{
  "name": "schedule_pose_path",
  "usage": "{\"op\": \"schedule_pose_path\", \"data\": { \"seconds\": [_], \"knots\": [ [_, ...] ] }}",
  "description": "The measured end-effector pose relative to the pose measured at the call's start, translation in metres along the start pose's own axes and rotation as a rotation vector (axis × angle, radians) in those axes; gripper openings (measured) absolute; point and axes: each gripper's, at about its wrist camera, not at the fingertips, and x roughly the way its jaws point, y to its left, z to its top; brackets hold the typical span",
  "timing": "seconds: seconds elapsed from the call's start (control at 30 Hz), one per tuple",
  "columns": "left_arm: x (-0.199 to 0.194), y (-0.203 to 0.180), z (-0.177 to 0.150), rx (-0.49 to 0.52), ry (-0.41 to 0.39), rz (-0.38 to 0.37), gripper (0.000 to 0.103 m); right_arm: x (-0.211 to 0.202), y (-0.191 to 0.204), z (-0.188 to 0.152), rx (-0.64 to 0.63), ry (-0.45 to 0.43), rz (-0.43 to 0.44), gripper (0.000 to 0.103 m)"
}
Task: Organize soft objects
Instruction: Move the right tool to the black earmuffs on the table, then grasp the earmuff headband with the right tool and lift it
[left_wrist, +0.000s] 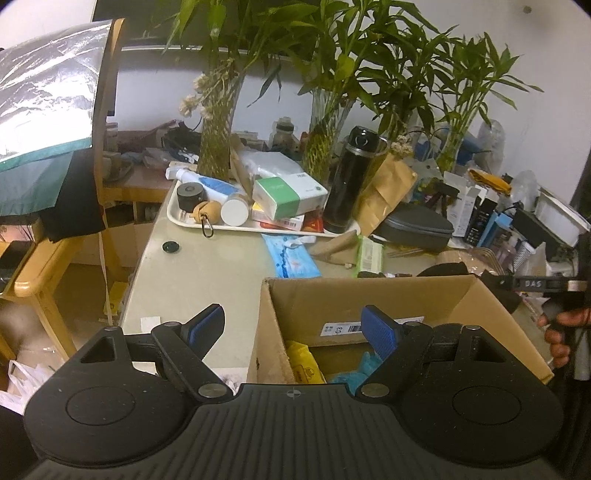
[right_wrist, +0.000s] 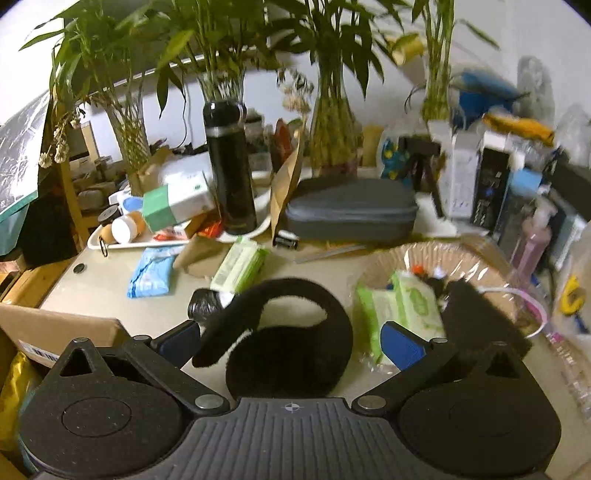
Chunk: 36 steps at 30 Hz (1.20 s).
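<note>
Under left claw (left_wrist: 293, 334): cardboard box (left_wrist: 373, 297) w/ yellow packet (left_wrist: 304, 363), blue glove (left_wrist: 364, 365).

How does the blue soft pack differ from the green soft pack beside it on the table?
The blue soft plastic pack is sky blue and lies flatter; the green soft plastic pack is pale green with a white label and looks thicker. The blue one lies nearer the white tray. Both rest on the beige table.

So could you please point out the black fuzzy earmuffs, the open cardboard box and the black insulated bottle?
black fuzzy earmuffs (right_wrist: 288, 354): right wrist view, lower ear pad.
open cardboard box (left_wrist: 373, 299): left wrist view, inner far wall.
black insulated bottle (right_wrist: 232, 177): right wrist view, body.
</note>
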Motion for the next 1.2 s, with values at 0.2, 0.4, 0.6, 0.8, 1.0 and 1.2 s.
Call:
{"op": "schedule_pose_path", "data": {
  "seconds": [0.2, 0.4, 0.6, 0.8, 1.0, 1.2],
  "knots": [
    [0.004, 0.001, 0.000, -0.001, 0.016, -0.014, 0.082, 0.036, -0.012, -0.007, -0.015, 0.031, -0.001, 0.103],
    [0.005, -0.005, -0.002, 0.059, 0.009, -0.020, 0.082, 0.078, -0.019, -0.007, -0.028, 0.064, -0.045, 0.088],
    [0.007, -0.007, -0.004, 0.080, 0.016, -0.023, 0.082, 0.107, -0.024, -0.004, -0.042, 0.077, -0.083, 0.055],
    [0.009, -0.003, -0.002, 0.060, 0.027, -0.028, 0.082, 0.105, -0.018, 0.001, -0.075, 0.041, -0.084, 0.022],
    [0.009, -0.002, -0.002, 0.046, 0.027, -0.024, 0.082, 0.094, -0.014, 0.004, -0.064, 0.034, -0.063, 0.015],
    [0.008, -0.005, -0.001, 0.051, 0.024, -0.031, 0.082, 0.068, 0.005, 0.010, -0.128, -0.036, -0.068, 0.013]
  ]
}}
